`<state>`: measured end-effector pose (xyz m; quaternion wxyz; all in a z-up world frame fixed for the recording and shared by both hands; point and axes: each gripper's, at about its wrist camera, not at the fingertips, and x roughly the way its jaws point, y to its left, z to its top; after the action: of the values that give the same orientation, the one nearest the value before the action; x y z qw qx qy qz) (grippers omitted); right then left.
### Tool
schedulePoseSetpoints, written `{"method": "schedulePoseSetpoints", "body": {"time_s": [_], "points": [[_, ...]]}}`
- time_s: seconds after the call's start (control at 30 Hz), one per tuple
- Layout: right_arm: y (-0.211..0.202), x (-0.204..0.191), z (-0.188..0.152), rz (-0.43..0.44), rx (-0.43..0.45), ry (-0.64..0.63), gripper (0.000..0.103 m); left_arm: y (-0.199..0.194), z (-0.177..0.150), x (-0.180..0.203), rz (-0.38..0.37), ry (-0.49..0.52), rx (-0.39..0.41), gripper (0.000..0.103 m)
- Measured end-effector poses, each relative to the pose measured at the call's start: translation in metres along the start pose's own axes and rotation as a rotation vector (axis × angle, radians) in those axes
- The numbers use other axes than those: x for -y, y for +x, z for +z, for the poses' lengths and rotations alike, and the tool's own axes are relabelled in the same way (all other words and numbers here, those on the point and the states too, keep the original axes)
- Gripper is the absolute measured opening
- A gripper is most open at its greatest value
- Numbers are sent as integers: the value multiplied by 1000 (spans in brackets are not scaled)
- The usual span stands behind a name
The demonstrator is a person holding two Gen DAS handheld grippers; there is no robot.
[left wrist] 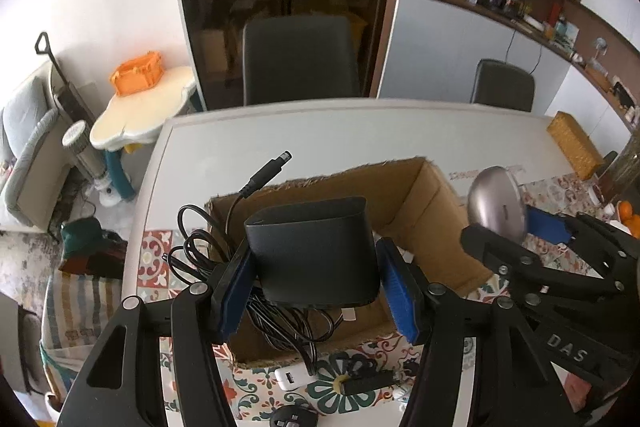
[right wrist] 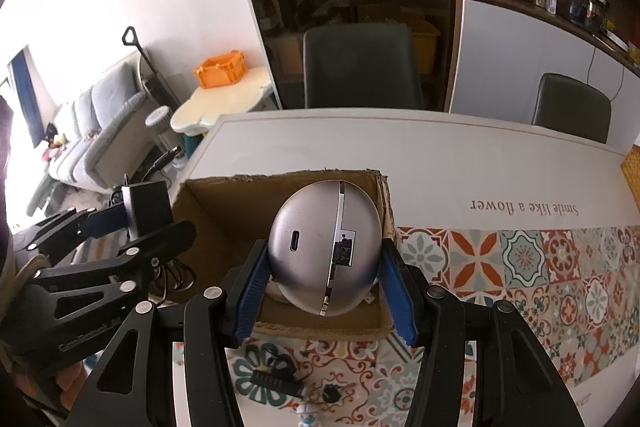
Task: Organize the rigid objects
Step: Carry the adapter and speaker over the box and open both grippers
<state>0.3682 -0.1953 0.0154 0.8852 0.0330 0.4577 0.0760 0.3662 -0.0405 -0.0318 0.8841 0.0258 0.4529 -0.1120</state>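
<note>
Our left claw (left wrist: 316, 287) pinches a black plastic power adapter (left wrist: 314, 253) over the open brown cardboard box (left wrist: 416, 211) on the desk (left wrist: 320, 135); beside it, our right claw (right wrist: 324, 287) pinches a round silver metal case (right wrist: 324, 247) above the same box.

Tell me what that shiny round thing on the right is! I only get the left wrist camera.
Observer: A silver gadget with a chrome band around it, held between the right gripper's blue fingers.
Operator: Does it have a hole for plugging in?
Observer: Yes, a small oval port on its face.
Operator: What does the writing on the table say?
Observer: The printed words read "Smile like a flower", upside down from this camera.
</note>
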Motion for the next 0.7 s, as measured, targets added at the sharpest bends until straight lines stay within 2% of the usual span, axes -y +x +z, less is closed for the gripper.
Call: {"method": "schedulePoseSetpoints", "body": {"time_s": [0.17, 0.2, 0.27, 0.33, 0.57, 0.67, 0.7], "points": [[14, 0, 2, -1, -25, 5, 54, 19, 3, -4, 8, -15, -42, 63], [16, -1, 2, -2, -30, 5, 54, 19, 3, -5, 23, -13, -34, 65], [18, 1, 1, -3, -33, 4, 54, 17, 3, -7, 49, -16, -25, 77], [20, 1, 3, -1, -38, 4, 54, 13, 2, -11, 66, -24, -9, 77], [23, -7, 10, 24, -36, -12, 54, -4, -2, -29, 182, -47, 48, 95], [27, -15, 15, 43, -41, -27, 54, -12, -5, -37, 211, -53, 69, 95], [29, -17, 15, 40, -41, -30, 59, -14, -6, -39, 214, -54, 73, 95]]}}
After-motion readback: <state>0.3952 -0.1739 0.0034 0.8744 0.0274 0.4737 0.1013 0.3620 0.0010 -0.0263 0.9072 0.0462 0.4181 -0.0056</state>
